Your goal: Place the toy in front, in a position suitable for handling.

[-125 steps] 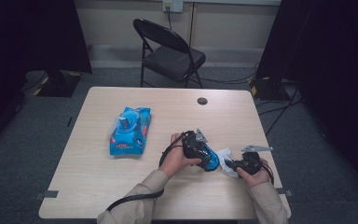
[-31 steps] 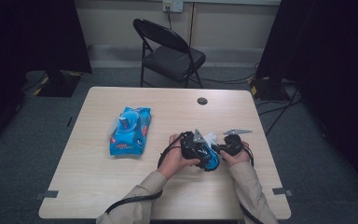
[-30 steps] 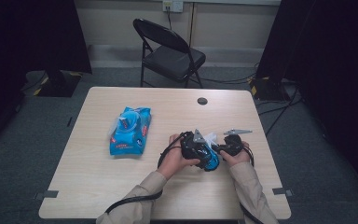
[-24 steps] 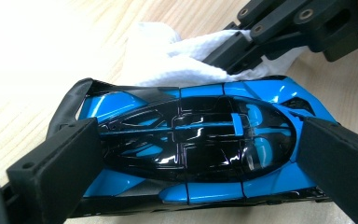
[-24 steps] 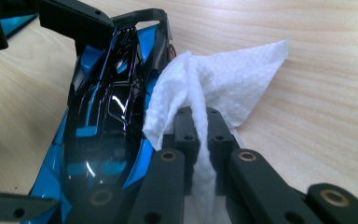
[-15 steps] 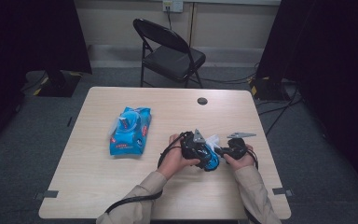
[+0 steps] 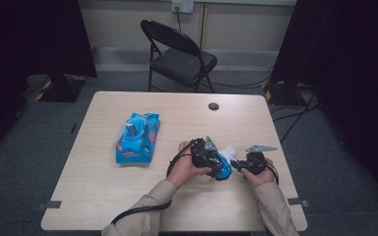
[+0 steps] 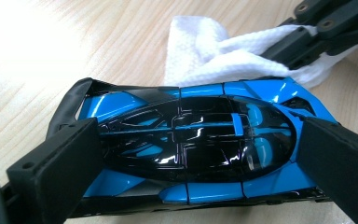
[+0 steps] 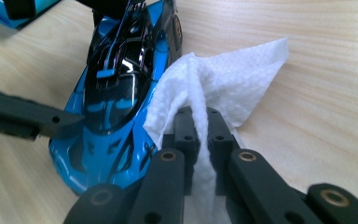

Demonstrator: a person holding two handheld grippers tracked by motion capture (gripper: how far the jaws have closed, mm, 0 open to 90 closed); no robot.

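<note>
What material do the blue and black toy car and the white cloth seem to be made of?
Blue and black toy car: probably hard plastic or painted metal, glossy, with sharp reflections. White cloth: looks like a soft embossed wipe, paper or nonwoven, matte, with a dimpled texture and folds.

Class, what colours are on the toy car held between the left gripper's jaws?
Bright blue with glossy black, seen best in the left gripper view: toy car.

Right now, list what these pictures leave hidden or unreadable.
- Toy car: both ends covered by the left gripper in its own view; wheels hidden there.
- White wipe: lower end cut off behind the right gripper.
- Blue wipes pack: print too small to read in the high view.
</note>
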